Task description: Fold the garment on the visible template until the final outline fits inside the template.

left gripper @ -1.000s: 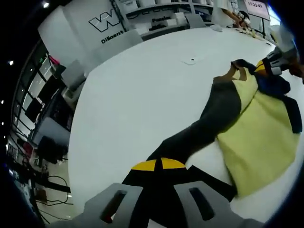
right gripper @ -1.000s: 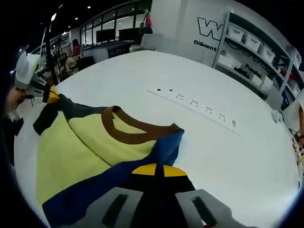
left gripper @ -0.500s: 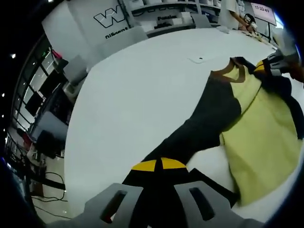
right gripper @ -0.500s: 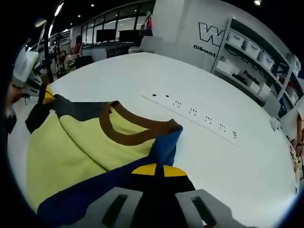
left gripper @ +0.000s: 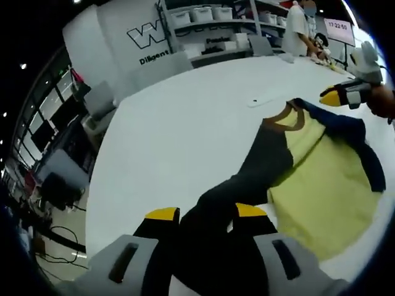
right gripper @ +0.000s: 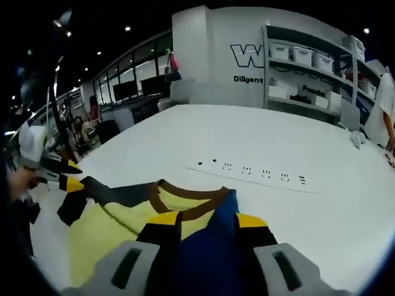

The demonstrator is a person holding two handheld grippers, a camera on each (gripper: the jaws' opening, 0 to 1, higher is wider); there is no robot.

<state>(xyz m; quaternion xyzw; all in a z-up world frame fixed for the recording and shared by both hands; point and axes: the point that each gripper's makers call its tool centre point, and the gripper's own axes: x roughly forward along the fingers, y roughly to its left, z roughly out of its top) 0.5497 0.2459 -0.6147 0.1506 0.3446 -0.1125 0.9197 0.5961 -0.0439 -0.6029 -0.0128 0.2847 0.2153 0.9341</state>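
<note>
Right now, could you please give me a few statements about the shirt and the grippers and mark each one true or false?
1. The shirt has a brown collar. True.
2. The left gripper is shut tight. False: its jaws stand apart, with the grey sleeve lying between them.
3. The shirt's body is red. False: it is yellow.
4. The blue sleeve lies between the right gripper jaws. True.
5. The shirt lies on a white table. True.
</note>
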